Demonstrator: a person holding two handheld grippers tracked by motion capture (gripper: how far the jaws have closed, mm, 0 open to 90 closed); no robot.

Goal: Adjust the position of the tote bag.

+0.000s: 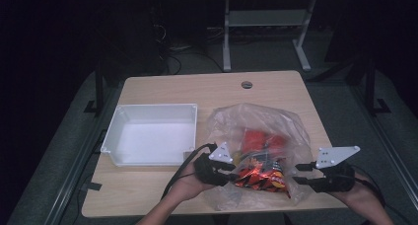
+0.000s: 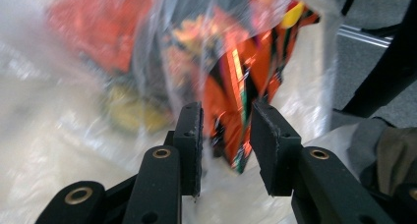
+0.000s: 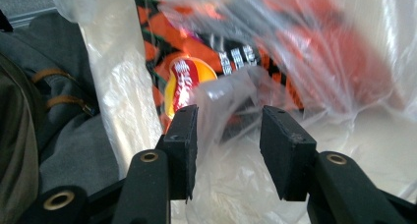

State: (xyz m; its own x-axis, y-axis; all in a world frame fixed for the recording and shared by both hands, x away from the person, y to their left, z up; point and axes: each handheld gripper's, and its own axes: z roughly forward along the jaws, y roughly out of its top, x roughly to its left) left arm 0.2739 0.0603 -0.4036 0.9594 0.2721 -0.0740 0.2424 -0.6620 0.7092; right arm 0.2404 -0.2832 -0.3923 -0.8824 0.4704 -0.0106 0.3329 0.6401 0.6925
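Fingers (image 2: 189, 135) of both grippers stand apart, plastic bag (image 1: 256, 136) film loose between them.

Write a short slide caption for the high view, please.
Two hand-held grippers, left gripper and right gripper, flank a clear plastic bag of snack packets.

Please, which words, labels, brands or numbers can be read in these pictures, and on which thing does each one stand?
None can be read for sure.
Snack packet in the plastic bag: white characters on a black band and on a red and yellow badge, too blurred to read.
White bin: no text seen.
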